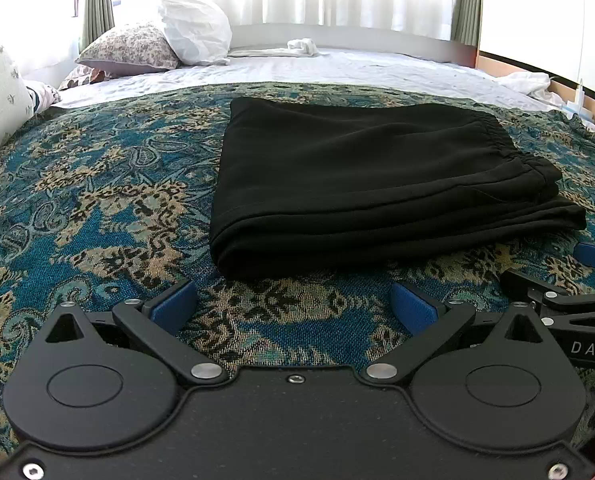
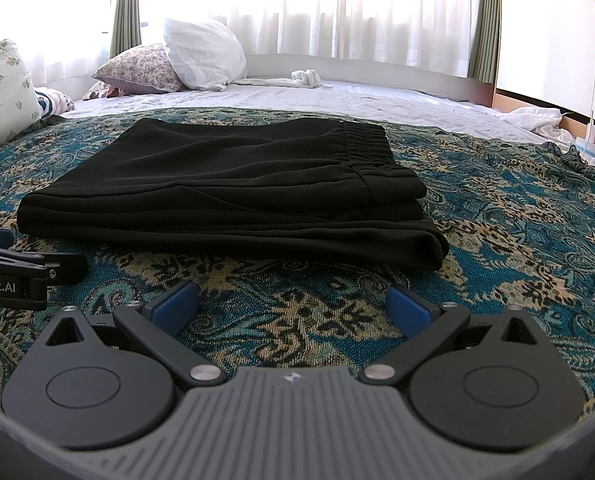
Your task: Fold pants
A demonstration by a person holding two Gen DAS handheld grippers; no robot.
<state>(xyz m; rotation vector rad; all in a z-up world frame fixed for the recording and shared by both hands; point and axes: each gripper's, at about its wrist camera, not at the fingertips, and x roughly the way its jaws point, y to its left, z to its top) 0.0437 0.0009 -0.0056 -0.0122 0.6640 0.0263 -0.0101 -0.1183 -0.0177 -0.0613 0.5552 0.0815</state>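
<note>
Nearest the lens, the left gripper [image 1: 293, 304] and the right gripper [image 2: 293, 304] both stand with jaws spread and empty, low over the teal and tan patterned woven bedspread [image 1: 97, 208], just short of the folded black fabric pants [image 1: 369, 184]. The pants lie flat on that bedspread in a stacked rectangle, elastic waistband on top at their right side. The fold looks complete; the likely risk is a gripper nudging the near edge and sliding the loose layers apart. Beyond the pants sit a white crumpled pillow [image 1: 193, 32] and a floral pillow [image 1: 133, 46].

"DAS" on right hand-held gripper [image 1: 589, 264] (cropped); "obot.AI" on left hand-held gripper [image 2: 1, 248].
</note>
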